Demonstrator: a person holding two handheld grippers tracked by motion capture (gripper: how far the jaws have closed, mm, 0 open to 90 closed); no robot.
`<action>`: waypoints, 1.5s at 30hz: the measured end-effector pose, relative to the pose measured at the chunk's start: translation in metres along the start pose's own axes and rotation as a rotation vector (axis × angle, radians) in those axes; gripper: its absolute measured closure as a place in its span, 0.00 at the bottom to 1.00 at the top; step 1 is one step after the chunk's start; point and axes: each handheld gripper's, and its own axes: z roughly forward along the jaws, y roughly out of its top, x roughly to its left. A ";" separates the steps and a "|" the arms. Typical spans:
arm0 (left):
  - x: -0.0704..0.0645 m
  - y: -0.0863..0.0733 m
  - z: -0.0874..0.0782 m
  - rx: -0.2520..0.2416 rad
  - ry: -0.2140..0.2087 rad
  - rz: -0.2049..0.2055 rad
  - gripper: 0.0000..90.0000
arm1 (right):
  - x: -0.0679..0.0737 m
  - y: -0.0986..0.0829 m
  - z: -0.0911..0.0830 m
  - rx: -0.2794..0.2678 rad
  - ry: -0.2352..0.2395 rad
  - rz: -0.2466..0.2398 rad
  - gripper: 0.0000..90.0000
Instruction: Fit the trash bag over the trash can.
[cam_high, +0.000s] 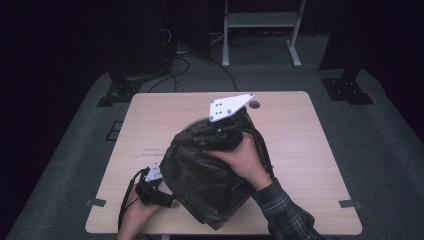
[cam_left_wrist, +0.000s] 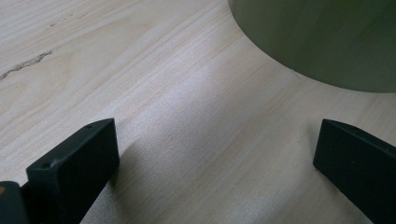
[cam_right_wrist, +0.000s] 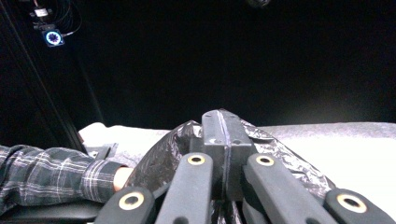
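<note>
While our right hand (cam_high: 243, 159) presses against the top of a dark, crinkled plastic bag (cam_high: 210, 175), that bag sits bulging near the middle of the pale wooden table (cam_high: 300, 145), reaching toward the table's near edge. Our right gripper (cam_high: 226, 131) lies at the bag's upper end, its grey three-cornered plate (cam_high: 230, 106) tilted above the folds. From the right gripper view, we see the two black jaws pressed flat together, clenched on a gathered fold of the bag (cam_right_wrist: 261, 140), with glossy plastic spilling out on both sides of the jaws. A plaid sleeve (cam_right_wrist: 51, 175) reaches in at the left of that view.

Our left hand (cam_high: 137, 212) rests low at the near left part of the table, holding the left gripper (cam_high: 152, 190) just beside the bag's lower left flank; its cable (cam_high: 126, 197) loops back toward the table edge. From the left gripper view, the jaws stand wide apart, released, with bare wood grain (cam_left_wrist: 187, 116) between them and nothing held. A rounded olive-green shape (cam_left_wrist: 317, 37) sits on the wood ahead of the jaws, upper right in that view; we cannot tell what it is. A small round hole (cam_high: 254, 105) marks the table's far side. Beyond the table we note grey carpet (cam_high: 380, 135), tangled cables and a white frame (cam_high: 260, 20).
</note>
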 end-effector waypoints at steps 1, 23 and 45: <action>0.000 0.000 0.000 0.004 -0.002 0.001 0.00 | 0.000 0.000 0.007 0.007 0.006 0.005 1.00; 0.000 0.000 0.000 0.006 -0.003 0.003 0.00 | 0.010 0.024 0.068 0.007 0.093 -0.003 1.00; 0.000 0.000 0.000 0.004 -0.003 0.001 0.00 | -0.014 -0.021 -0.015 0.038 -0.030 0.112 0.96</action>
